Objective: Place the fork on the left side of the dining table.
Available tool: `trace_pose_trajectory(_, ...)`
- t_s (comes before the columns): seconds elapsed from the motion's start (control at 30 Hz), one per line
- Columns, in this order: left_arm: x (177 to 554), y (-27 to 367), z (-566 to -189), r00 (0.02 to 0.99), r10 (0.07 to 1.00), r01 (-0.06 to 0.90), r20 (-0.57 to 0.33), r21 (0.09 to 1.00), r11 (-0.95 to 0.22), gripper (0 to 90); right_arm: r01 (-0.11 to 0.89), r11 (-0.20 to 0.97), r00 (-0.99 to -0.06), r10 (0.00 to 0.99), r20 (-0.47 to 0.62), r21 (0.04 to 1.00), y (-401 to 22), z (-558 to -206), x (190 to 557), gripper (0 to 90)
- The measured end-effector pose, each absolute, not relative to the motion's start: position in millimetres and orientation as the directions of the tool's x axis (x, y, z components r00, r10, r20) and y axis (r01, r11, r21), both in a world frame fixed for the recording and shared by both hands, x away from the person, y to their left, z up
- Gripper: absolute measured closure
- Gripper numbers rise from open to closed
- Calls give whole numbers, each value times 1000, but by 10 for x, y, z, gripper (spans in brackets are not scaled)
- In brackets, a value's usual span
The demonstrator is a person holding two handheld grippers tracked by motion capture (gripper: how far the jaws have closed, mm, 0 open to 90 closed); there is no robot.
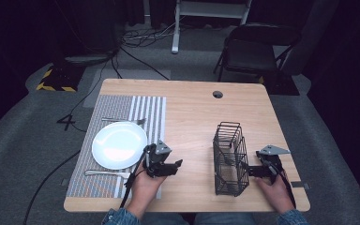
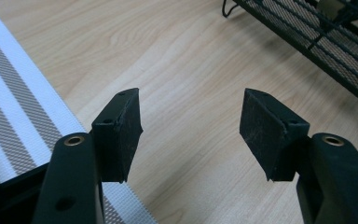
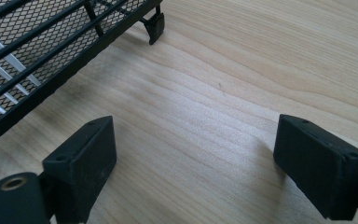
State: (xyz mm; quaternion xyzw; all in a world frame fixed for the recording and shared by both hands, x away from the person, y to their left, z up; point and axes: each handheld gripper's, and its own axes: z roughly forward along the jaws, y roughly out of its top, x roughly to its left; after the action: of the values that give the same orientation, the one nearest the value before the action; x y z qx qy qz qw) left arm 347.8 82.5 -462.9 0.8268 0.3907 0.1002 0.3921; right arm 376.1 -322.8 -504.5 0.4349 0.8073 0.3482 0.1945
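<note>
- Overhead, my left gripper (image 1: 178, 163) hovers spread just right of the plate (image 1: 119, 145) on the striped mat (image 1: 122, 140); my right gripper (image 1: 245, 169) sits against the wire basket (image 1: 228, 159).
- Along my left gripper (image 2: 191, 133), fingers (image 2: 121, 130) gape over bare table (image 2: 186, 70), mat edge at left, basket (image 2: 317, 42) ahead right.
- Along my right gripper (image 3: 193, 172), fingers (image 3: 86, 161) stand released and empty, basket (image 3: 42, 51) ahead left.

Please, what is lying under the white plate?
The white plate sits on a striped placemat, with cutlery lying beside its near and far edges. Whatever lies directly beneath the plate is covered.
</note>
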Motion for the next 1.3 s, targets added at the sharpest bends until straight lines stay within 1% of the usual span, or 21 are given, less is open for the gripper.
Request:
trace_pose_trajectory(0.33,3468,641,-4773,689,716,583,-108,670,-460,360,567,379,-547,837,-10,731,-3229,-5045,3760,131)
trace_pose_trajectory(0.57,3405,452,-4870,695,719,559,-29,651,-514,351,567,379,-547,837,-11,731,-3229,-5045,3760,131)
trace_pose_trajectory(0.73,3373,339,-4936,701,713,559,-16,633,-535,335,567,379,-547,837,-11,731,-3229,-5045,3760,131)
trace_pose_trajectory(0.9,3340,280,-4980,703,711,543,-21,662,-517,308,567,379,-547,837,-10,731,-3229,-5045,3760,131)
trace_pose_trajectory(0.97,3325,263,-5023,702,712,529,-23,685,-500,254,567,379,-547,837,-11,731,-3229,-5045,3760,131)
trace_pose_trajectory(1.1,3334,197,-5035,678,735,552,-24,676,-487,139,567,379,-547,837,-10,732,-3229,-5045,3759,131)
trace_pose_trajectory(1.3,3336,121,-5040,656,754,573,-23,666,-478,61,566,380,-547,837,-11,731,-3230,-5045,3760,131)
